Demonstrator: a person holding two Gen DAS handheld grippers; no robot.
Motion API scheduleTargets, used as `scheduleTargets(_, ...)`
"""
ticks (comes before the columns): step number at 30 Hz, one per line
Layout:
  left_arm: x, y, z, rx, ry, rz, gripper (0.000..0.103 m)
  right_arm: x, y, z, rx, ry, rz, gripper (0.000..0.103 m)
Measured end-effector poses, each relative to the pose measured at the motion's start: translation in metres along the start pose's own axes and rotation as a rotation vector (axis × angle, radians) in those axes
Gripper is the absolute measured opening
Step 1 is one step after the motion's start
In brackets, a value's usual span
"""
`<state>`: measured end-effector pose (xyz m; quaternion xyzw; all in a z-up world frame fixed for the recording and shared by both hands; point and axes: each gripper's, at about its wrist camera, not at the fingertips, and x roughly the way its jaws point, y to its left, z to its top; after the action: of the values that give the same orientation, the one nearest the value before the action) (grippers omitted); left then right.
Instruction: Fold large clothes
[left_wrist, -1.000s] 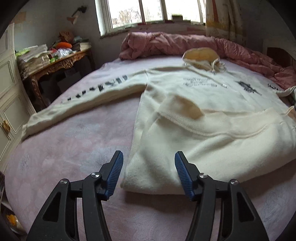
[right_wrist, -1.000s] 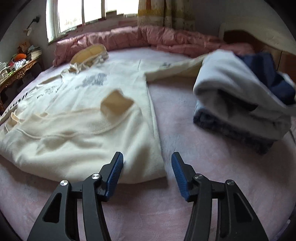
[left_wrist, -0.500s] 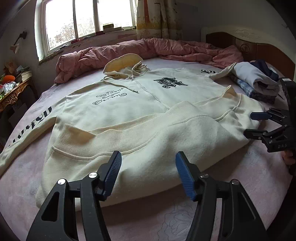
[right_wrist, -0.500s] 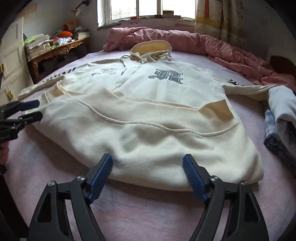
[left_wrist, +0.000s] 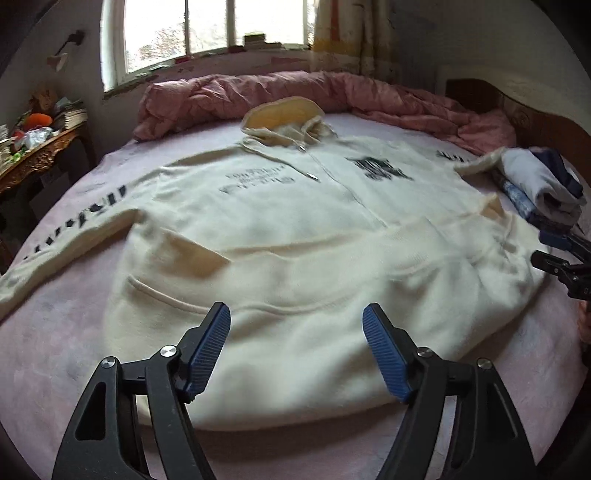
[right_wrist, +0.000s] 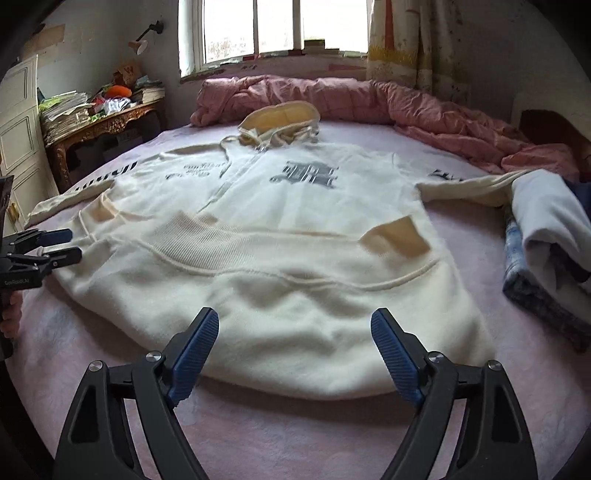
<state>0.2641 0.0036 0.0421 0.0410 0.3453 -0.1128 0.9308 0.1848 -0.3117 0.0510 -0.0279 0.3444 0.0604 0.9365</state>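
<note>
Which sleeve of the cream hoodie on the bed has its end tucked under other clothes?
The sleeve reaching toward the folded white and blue clothes; its cuff disappears beneath that pile. The other sleeve, printed with black lettering, lies fully exposed on the pink bedsheet.

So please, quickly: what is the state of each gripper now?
Left gripper: opening, holding nothing, above the cream hoodie.
Right gripper: open, holding nothing.
</note>
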Motion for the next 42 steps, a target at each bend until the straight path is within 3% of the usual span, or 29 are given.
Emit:
scheduleTargets(2,-0.003,0.028,0.013,-0.040,-0.021,0.050,0.082,-0.003,-0.015,0.011,0.004,-0.051,-0.052,0.086)
scheduleTargets(5,0.010,0.065,0.026,-0.048,0.015,0.091,0.084,0.008,-0.039,0.029,0.008,-0.065,-0.121,0.086)
scheduleTargets(9,0.035,0.089,0.033,-0.045,0.080,-0.019,0.082,0.041,-0.063,0.053,-0.004,0.004,-0.101,0.086)
scheduleTargets(11,0.047,0.091,0.035,-0.011,0.081,-0.003,0.080,0.055,-0.073,0.061,0.004,0.030,-0.083,0.086)
scheduleTargets(15,0.072,0.102,0.035,0.022,0.127,0.032,0.069,0.072,-0.082,0.061,0.005,0.065,-0.028,0.086)
scheduleTargets(18,0.086,0.115,0.026,-0.034,0.197,-0.037,0.054,0.087,-0.084,0.054,-0.002,0.111,-0.004,0.086)
scheduleTargets(20,0.084,0.117,0.023,-0.049,0.184,-0.040,0.049,0.095,-0.089,0.049,0.008,0.138,-0.013,0.081)
scheduleTargets(22,0.077,0.117,0.024,-0.056,0.152,-0.019,0.014,0.102,-0.095,0.046,0.044,0.161,0.011,0.072)
scheduleTargets(23,0.070,0.118,0.024,-0.060,0.118,-0.015,0.013,0.103,-0.097,0.046,0.056,0.158,0.011,0.066)
scheduleTargets(25,0.052,0.116,0.027,-0.074,0.036,0.023,0.011,0.099,-0.098,0.046,0.060,0.130,0.014,0.022)
scheduleTargets(26,0.042,0.116,0.029,-0.080,-0.006,0.037,0.011,0.094,-0.098,0.047,0.057,0.104,0.025,0.009)
scheduleTargets(29,0.024,0.116,0.035,-0.086,-0.069,0.124,0.011,0.072,-0.098,0.050,0.055,-0.007,-0.034,0.009)
scheduleTargets(31,0.031,0.125,0.036,-0.123,-0.024,0.142,0.011,0.066,-0.098,0.053,0.056,-0.033,-0.079,0.009)
scheduleTargets(35,0.078,0.137,0.015,-0.174,0.172,0.188,0.011,0.088,-0.096,0.049,0.038,0.069,-0.132,0.009)
scheduleTargets(37,0.081,0.130,0.013,-0.134,0.169,0.226,0.011,0.100,-0.097,0.046,0.035,0.117,-0.150,0.009)
scheduleTargets(42,0.080,0.110,0.009,-0.025,0.149,0.334,0.013,0.097,-0.100,0.044,0.050,0.110,-0.144,0.010)
